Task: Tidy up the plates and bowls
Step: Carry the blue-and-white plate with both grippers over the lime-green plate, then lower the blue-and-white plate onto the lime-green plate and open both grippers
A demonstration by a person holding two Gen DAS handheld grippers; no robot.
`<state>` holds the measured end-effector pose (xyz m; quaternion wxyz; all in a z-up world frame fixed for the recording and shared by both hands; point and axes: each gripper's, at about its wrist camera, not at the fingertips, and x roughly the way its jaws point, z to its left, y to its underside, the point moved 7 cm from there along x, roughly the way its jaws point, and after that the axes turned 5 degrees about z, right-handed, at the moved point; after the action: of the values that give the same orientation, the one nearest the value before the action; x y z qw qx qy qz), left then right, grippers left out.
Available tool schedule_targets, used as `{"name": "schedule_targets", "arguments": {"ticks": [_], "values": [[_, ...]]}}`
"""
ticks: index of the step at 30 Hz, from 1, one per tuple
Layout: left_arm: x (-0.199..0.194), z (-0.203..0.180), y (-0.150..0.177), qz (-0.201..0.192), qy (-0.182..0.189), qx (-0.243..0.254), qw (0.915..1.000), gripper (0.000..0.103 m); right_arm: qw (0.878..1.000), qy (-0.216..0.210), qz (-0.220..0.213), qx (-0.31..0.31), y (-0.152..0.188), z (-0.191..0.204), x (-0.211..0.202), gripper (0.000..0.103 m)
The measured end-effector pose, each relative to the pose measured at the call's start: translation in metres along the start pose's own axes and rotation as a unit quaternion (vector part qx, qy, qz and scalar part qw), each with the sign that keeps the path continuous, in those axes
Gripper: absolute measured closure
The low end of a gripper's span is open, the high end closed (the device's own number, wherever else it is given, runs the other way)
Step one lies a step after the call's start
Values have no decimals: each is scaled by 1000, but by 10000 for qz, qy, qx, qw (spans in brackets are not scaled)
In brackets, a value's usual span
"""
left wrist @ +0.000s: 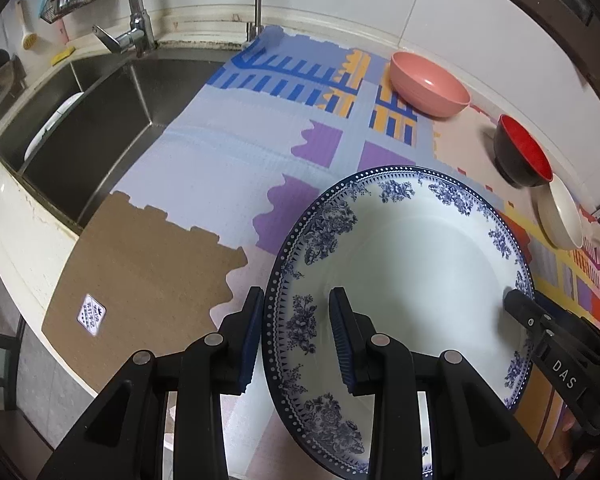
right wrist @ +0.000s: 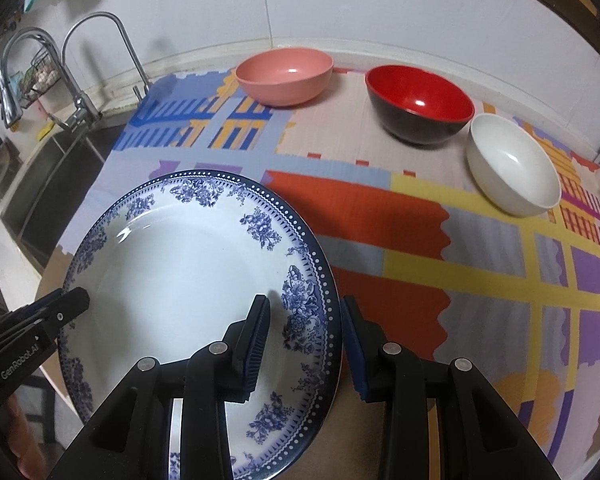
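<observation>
A white plate with a blue floral rim (left wrist: 412, 264) lies over the patterned mat, and also shows in the right wrist view (right wrist: 180, 272). My left gripper (left wrist: 296, 336) straddles its left rim, one finger on each side with gaps showing. My right gripper (right wrist: 304, 340) straddles its right rim the same way. A pink bowl (right wrist: 284, 76), a red-and-black bowl (right wrist: 420, 104) and a white bowl (right wrist: 512, 164) stand in a row at the back of the mat.
A steel sink (left wrist: 80, 120) with taps (left wrist: 136, 32) lies at the left and holds a white dish (left wrist: 52, 124). A brown board (left wrist: 140, 268) lies at the counter's front left edge. The tiled wall (right wrist: 340, 0) runs close behind the bowls.
</observation>
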<state>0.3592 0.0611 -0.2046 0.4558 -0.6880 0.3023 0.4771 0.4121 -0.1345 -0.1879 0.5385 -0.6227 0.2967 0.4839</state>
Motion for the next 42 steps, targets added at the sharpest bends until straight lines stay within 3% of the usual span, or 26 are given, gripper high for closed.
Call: {"name": "schedule_targets", "arguments": {"ticks": [23, 33, 39, 42], "values": [[18, -2, 8, 183, -59, 58, 9998, 69, 9994, 3, 333, 52, 13, -5, 21, 65], [19, -7, 7, 177, 41, 122, 9998, 58, 9984, -185, 528, 98, 16, -6, 30, 61], [8, -9, 3, -83, -96, 229, 9997, 46, 9982, -254, 542, 88, 17, -6, 30, 57], [0, -11, 0, -232, -181, 305, 9991, 45, 9986, -231, 464, 110, 15, -9, 25, 57]]}}
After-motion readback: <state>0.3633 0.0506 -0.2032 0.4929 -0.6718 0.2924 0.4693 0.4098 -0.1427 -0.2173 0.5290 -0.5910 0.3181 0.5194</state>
